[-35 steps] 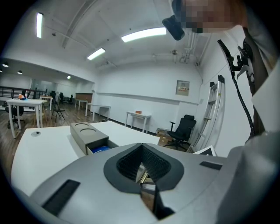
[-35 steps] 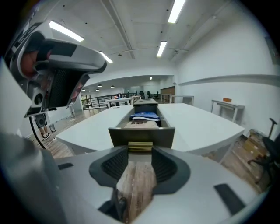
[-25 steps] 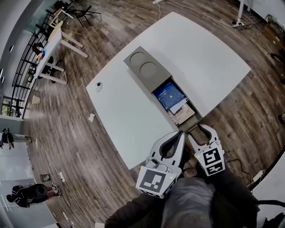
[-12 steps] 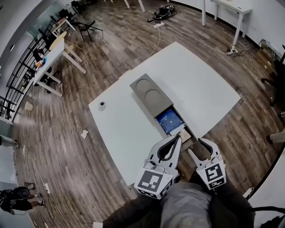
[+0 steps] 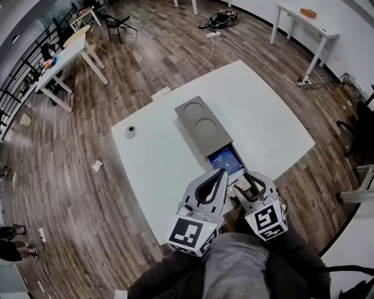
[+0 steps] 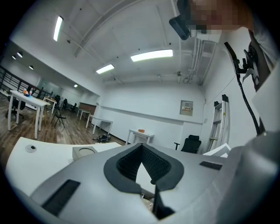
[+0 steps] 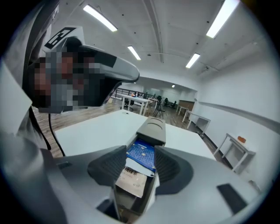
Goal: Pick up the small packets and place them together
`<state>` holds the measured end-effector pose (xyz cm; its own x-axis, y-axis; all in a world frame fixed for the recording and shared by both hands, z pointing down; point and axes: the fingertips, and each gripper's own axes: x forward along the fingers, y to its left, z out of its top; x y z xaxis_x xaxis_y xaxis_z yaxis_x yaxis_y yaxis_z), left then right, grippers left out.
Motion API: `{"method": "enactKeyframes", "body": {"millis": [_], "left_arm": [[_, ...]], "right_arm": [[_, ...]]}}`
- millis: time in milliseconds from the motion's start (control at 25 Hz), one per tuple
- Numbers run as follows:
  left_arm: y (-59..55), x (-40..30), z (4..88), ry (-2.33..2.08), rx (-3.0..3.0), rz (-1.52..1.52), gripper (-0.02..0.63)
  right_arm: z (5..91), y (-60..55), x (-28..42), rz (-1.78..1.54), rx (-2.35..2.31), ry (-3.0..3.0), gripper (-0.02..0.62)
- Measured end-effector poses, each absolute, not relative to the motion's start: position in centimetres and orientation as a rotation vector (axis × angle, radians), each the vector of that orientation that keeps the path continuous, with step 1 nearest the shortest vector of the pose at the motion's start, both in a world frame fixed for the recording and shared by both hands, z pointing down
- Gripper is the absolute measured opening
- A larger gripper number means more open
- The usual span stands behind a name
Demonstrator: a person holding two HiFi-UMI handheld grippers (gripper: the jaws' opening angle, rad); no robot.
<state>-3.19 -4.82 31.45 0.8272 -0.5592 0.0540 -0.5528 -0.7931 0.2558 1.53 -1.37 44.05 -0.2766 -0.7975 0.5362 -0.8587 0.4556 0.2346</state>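
Observation:
A long grey box (image 5: 201, 127) lies on the white table (image 5: 269, 122), its near end uncovered. In that end lie a blue packet (image 5: 225, 159), and nearer me a white packet (image 7: 133, 169) and a tan packet (image 7: 130, 183). My right gripper (image 5: 255, 182) hangs at the box's near end with its jaws apart. Past them show the blue packet (image 7: 142, 154) and the grey box (image 7: 153, 127), and nothing is held. My left gripper (image 5: 224, 173) sits just left of the box end, tips together and empty. Its own view shows the closed tips (image 6: 141, 145) and the box (image 6: 83, 152) beyond.
A small round white object (image 5: 130, 132) sits near the table's left edge. The table's near edge runs just under the grippers. Cables (image 5: 225, 20) lie on the wood floor behind, with other tables (image 5: 304, 17) and a dark chair (image 5: 363, 125) at the right.
The head view has drawn back and shows more of the room. Both grippers have shifted a little left and closer to the box's open end; the right one looks slightly wider.

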Motion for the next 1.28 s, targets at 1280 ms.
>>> {"method": "enactKeyframes", "body": {"millis": [1280], "left_arm": [[-11.4,-6.0,34.4,-1.195,2.522,0.048,0.003]], "right_arm": [[47.0,-7.0,-1.0,-0.156,0.771,-1.98,0.006]]}}
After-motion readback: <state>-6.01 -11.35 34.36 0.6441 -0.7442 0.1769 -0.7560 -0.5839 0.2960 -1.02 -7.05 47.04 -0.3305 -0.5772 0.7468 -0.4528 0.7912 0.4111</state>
